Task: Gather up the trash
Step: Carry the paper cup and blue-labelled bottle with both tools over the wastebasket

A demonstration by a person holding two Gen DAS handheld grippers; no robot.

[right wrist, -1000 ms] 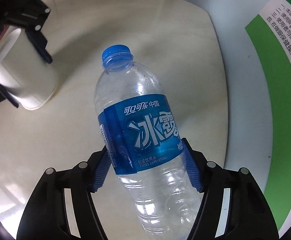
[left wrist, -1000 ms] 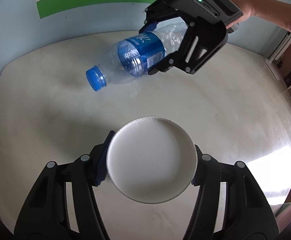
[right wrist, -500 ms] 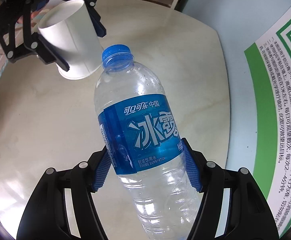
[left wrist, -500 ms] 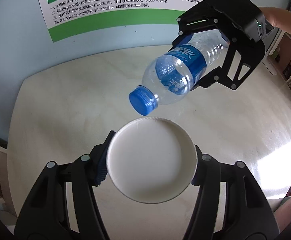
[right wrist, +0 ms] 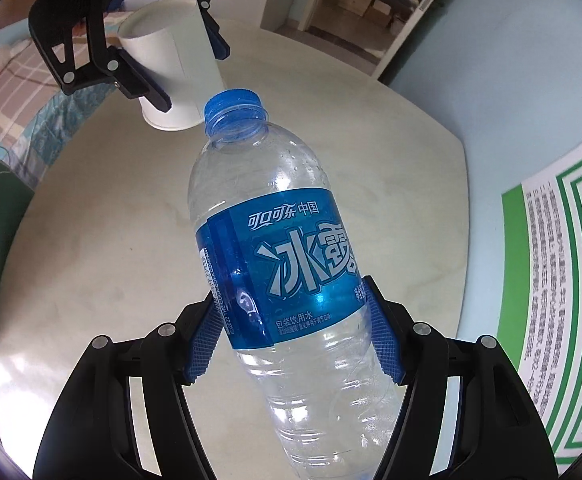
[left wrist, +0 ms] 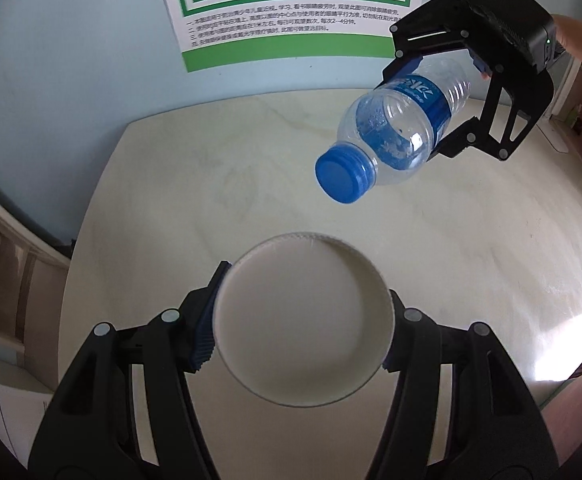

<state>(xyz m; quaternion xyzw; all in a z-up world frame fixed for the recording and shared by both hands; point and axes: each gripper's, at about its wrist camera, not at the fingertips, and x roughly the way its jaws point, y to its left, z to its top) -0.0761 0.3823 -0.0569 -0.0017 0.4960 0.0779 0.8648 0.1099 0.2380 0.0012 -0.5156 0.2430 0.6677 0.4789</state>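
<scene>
Left wrist view: the left gripper (left wrist: pixel 303 320) has its jaws clamped on a white paper cup (left wrist: pixel 303 316) at lower centre, bottom toward the lens, clear of the tabletop (left wrist: pixel 211 184). Upper right, the right gripper (left wrist: pixel 447 100) pinches the plastic bottle (left wrist: pixel 391 136) by its label, likely bound for a bin nowhere in sight. The right wrist view alone shows the cup's side wall, upper left, and a doorway (right wrist: pixel 371 8).
</scene>
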